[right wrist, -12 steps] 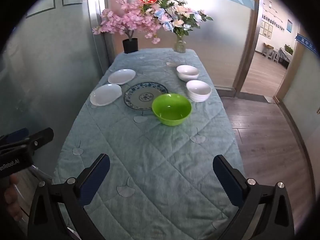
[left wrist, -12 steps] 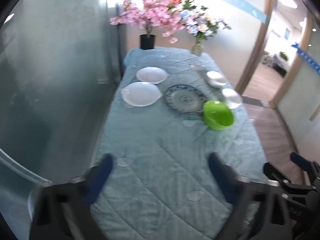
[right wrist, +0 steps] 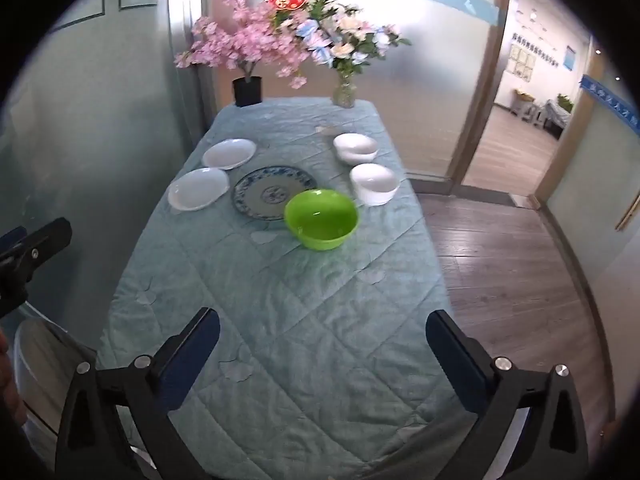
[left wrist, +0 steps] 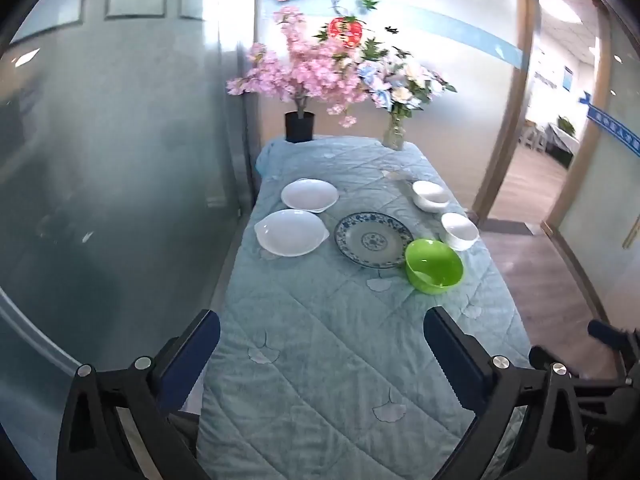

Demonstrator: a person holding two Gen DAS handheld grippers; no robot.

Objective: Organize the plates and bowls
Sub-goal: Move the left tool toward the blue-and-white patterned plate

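Both spread wide, empty: left gripper point(left wrist: 320, 350), right gripper point(right wrist: 322, 348); ahead, unsorted: glossy green plastic bowl point(right wrist: 321, 218), blue-patterned ceramic plate point(right wrist: 272, 192), presumably awaiting stacking.

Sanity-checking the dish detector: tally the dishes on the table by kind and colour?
White plates: 2
Blue-patterned plate: 1
White bowls: 2
Green bowl: 1
Total: 6
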